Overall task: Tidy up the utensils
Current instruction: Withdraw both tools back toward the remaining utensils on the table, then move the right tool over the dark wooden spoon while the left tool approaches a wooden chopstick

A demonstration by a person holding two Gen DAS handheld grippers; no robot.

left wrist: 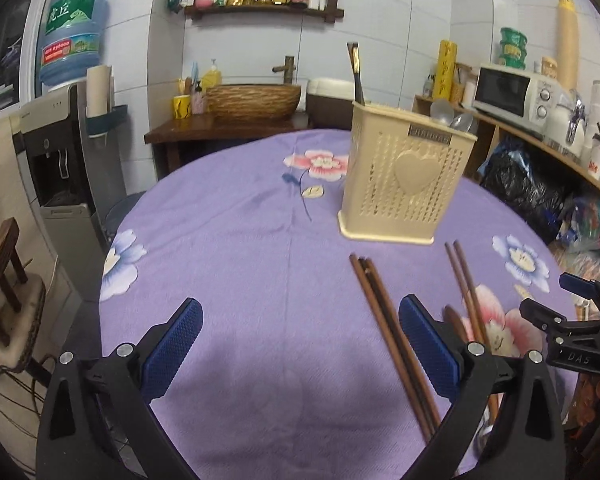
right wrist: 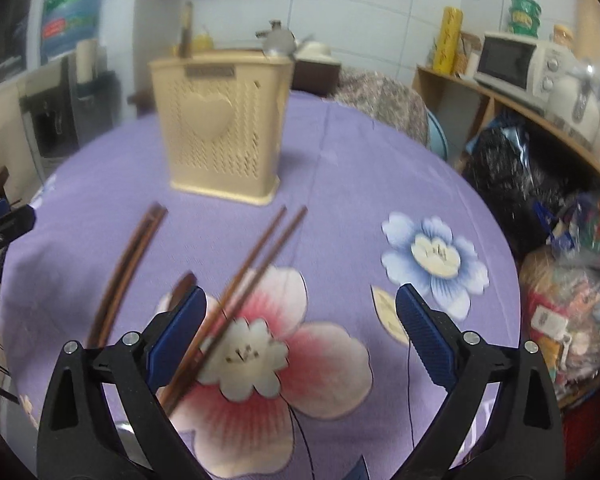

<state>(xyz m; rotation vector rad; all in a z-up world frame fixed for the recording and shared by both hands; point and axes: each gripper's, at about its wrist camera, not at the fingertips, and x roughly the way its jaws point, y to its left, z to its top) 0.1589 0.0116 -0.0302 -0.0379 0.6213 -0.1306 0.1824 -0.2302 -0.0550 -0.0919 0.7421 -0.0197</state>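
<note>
Faintly, "DAS" on right hand-held gripper (left wrist: pixel 580 308).

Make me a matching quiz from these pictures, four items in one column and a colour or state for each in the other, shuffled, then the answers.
Column one:
1. utensil holder
2. tablecloth
3. left claw
4. chopsticks

Column two:
A. brown, lying flat on the cloth
B. purple with flowers
C. cream, standing upright
D. open, nothing between its pads

Pairs: 1-C, 2-B, 3-D, 4-A
</note>
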